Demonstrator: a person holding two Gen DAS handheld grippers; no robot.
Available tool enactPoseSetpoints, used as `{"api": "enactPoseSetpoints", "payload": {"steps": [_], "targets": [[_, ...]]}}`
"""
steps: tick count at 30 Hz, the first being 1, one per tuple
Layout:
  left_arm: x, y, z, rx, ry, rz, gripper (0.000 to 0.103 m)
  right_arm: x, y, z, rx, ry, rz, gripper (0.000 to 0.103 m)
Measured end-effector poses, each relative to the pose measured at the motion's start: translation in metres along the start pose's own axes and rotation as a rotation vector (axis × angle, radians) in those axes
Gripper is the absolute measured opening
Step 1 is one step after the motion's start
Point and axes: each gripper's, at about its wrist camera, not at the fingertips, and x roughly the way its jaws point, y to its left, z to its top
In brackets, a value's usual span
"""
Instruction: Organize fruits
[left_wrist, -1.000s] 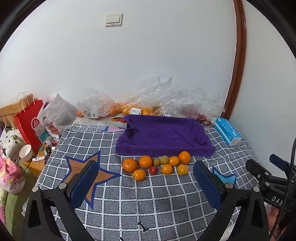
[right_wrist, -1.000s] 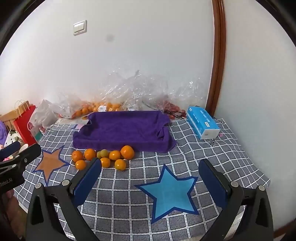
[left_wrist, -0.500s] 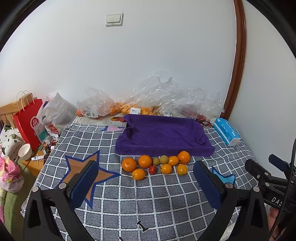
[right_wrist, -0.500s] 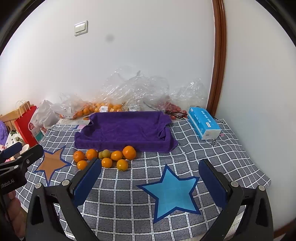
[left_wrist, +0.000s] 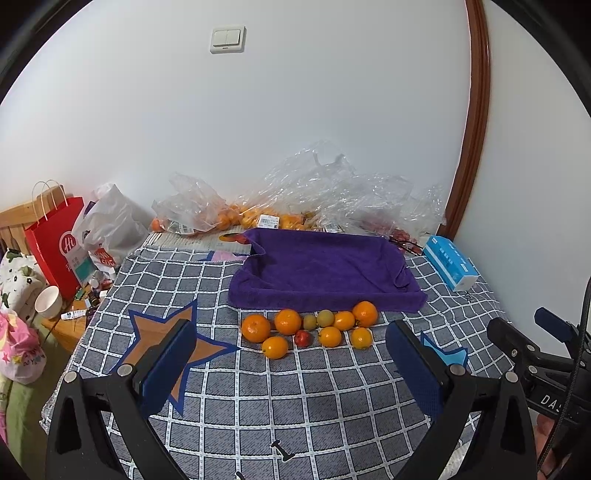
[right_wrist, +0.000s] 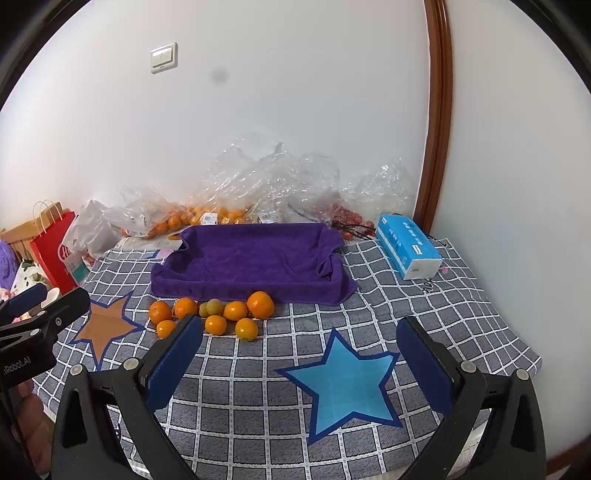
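Nearest the camera, the left gripper (left_wrist: 291, 365) is hovering above a grey checked cloth (left_wrist: 295, 406), its two blue-padded fingers (left_wrist: 168, 365) spreading wide apart and holding nothing, touching nothing. The right gripper (right_wrist: 299, 363) is doing the same in its own view, jaws standing wide open and empty over a blue star (right_wrist: 343, 384) printed on the cloth. In the left wrist view the right gripper's black body is showing at 3 o'clock; in the right wrist view the left gripper's body is showing at 9 o'clock.

Just beyond the left gripper's fingertips, toward 12 o'clock, a cluster of fruits (left_wrist: 310, 328) is lying on the cloth: several oranges (left_wrist: 256, 328), two small greenish fruits (left_wrist: 325, 318) and one small red fruit (left_wrist: 303, 338), some touching each other. In the right wrist view the same cluster is sitting at 11 o'clock, partly behind the left fingertip.

Directly behind the fruits, a purple towel (left_wrist: 325, 269) is lying, draped into a shallow tray shape, with nothing on it. At 2 o'clock of the towel a blue tissue pack (right_wrist: 408, 247) is resting. Farthest away, against the white wall, crumpled clear plastic bags (left_wrist: 314, 192) are holding more oranges. At 9 o'clock, off the cloth's edge, a red paper bag (left_wrist: 55, 240) is standing.
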Motion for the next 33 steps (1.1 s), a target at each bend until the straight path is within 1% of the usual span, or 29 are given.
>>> {"api": "enactPoseSetpoints", "payload": {"steps": [33], "targets": [[0.0001, -0.0050, -0.0001, 0.000, -0.003, -0.002, 0.103, -0.0033, 0.0000, -0.0017, 0.000, -0.013, 0.010, 0.103]]}}
